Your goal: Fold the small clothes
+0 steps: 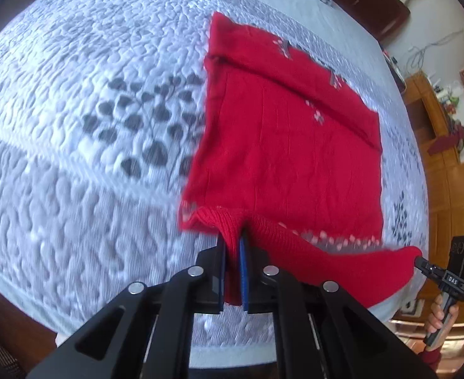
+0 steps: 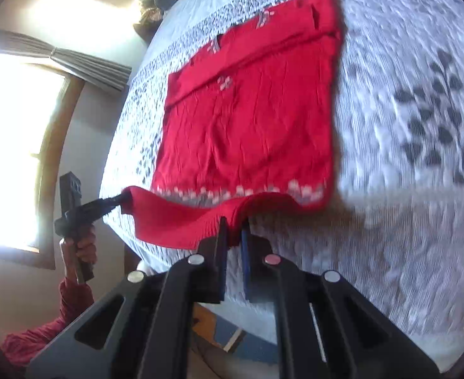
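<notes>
Holding: both claws pinch the bottom edge of the red sweater (image 1: 282, 158) and hold it up off the bed (image 1: 74, 158).
Left claw: the left claw (image 1: 232, 246) is squeezed tight on the sweater's thick ribbed edge, near the left corner. Red cloth fills the gap between its fingers.
Right claw: the right claw (image 2: 233, 230) is squeezed tight on the same edge, near the right corner. In the left camera it shows small at the far right, biting the tip of the cloth.
Sweater: it lies flat on the bed, with only the near edge raised. The edge sags a little between the two claws. A row of white and grey shapes runs just above that edge. A few small flower shapes sit higher up.
Sleeves: one sleeve is folded across the top of the sweater.
Bed: the cover is white and bumpy, with grey leaf prints beside the sweater.
Hands: the right hand (image 1: 440, 312) grips a black handle. The left hand (image 2: 80, 249) does too, with a red sleeve (image 2: 42, 325) below it.
Room: a bright window (image 2: 14, 145) with a curtain is on one side. Wooden furniture (image 1: 434, 120) stands on the other.
</notes>
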A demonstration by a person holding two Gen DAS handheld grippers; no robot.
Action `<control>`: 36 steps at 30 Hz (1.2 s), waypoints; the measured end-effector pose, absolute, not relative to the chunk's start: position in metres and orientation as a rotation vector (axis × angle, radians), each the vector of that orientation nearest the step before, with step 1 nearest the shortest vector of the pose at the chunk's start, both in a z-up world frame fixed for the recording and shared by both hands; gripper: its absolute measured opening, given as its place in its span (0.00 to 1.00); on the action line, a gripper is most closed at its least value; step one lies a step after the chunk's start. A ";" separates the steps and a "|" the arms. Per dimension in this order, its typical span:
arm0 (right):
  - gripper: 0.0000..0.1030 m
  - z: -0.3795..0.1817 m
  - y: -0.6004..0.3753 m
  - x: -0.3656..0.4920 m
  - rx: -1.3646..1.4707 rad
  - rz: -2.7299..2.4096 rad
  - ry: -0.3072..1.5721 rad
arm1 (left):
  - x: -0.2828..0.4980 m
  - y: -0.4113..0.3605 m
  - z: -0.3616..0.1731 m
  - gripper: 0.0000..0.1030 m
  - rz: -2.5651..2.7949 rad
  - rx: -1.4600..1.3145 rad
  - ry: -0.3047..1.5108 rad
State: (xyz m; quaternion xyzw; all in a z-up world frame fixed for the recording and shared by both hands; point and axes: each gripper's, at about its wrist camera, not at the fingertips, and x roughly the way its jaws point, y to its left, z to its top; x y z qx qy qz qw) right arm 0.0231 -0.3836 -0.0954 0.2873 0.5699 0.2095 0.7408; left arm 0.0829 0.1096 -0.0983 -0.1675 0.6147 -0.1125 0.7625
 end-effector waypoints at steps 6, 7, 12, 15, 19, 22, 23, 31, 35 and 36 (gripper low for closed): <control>0.06 -0.114 -0.402 0.099 0.670 0.391 1.289 | 0.160 0.087 -0.118 0.08 -0.204 -0.367 1.349; 0.06 -0.121 -0.404 0.113 0.673 0.373 1.302 | 0.169 0.082 -0.124 0.08 -0.195 -0.366 1.352; 0.09 -0.151 -0.406 0.161 0.653 0.299 1.367 | 0.218 0.068 -0.145 0.29 -0.093 -0.305 1.345; 0.55 -0.154 -0.418 0.171 0.578 0.187 1.365 | 0.230 0.081 -0.146 0.31 -0.058 -0.301 1.327; 0.43 -0.143 -0.437 0.165 0.570 0.225 1.301 | 0.227 0.098 -0.134 0.32 -0.051 -0.263 1.288; 0.43 -0.140 -0.437 0.166 0.524 0.282 1.299 | 0.227 0.093 -0.127 0.34 -0.092 -0.211 1.269; 0.43 -0.140 -0.433 0.168 0.506 0.318 1.302 | 0.228 0.088 -0.127 0.35 -0.115 -0.192 1.268; 0.43 -0.160 -0.396 0.196 0.402 0.387 1.385 | 0.252 0.031 -0.144 0.43 -0.219 0.012 1.296; 0.43 -0.172 -0.387 0.203 0.366 0.389 1.430 | 0.258 0.025 -0.151 0.45 -0.239 0.060 1.317; 0.43 -0.175 -0.385 0.204 0.360 0.395 1.440 | 0.259 0.026 -0.154 0.45 -0.240 0.050 1.324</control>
